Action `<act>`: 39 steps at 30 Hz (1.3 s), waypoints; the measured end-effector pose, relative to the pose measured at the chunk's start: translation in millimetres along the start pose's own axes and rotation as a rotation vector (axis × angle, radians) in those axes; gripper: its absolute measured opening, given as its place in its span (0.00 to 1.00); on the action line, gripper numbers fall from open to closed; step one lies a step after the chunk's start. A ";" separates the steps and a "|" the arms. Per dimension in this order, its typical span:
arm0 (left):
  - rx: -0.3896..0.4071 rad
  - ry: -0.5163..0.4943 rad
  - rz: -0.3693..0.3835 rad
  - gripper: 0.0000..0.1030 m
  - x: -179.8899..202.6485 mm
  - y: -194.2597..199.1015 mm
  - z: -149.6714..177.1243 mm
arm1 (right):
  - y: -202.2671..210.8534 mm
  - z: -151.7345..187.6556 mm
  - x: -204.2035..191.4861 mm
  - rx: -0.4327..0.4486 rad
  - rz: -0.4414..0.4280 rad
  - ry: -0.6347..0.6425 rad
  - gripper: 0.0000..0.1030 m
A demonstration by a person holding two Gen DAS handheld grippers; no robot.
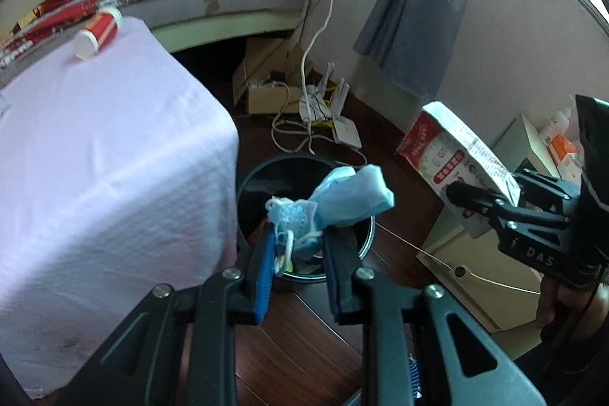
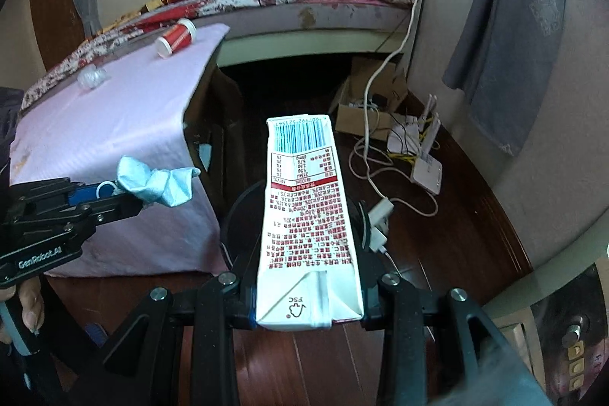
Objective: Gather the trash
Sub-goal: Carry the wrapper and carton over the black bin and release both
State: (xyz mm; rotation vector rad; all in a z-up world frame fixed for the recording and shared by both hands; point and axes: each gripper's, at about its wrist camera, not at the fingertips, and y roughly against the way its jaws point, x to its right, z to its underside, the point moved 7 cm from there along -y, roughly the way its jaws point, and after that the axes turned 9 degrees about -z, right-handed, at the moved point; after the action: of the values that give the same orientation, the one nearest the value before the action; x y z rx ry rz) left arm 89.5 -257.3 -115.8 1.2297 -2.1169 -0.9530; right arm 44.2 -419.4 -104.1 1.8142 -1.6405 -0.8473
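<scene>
Black bin [image 1: 304, 177] directly beyond and below left gripper [image 1: 300, 234], which is clamped on crumpled blue mask [image 1: 342, 200]. Right gripper [image 2: 308, 288] clamped on milk carton [image 2: 304, 215]; long axis points forward over bin, rim [image 2: 243, 200] partly hidden.

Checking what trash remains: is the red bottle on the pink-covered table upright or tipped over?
Tipped over. The red bottle lies on its side on the pink cloth, white cap towards the camera.
</scene>
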 end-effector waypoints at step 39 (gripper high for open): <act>-0.192 0.114 -0.055 0.74 10.6 -131.4 16.0 | -167.0 22.9 68.6 -0.307 0.069 0.088 0.80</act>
State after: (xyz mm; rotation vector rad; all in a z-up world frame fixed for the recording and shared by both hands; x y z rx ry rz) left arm 142.4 -306.8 -227.1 1.2202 -1.8653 -1.0578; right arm 139.4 -469.3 -250.9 1.5529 -1.4219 -0.9189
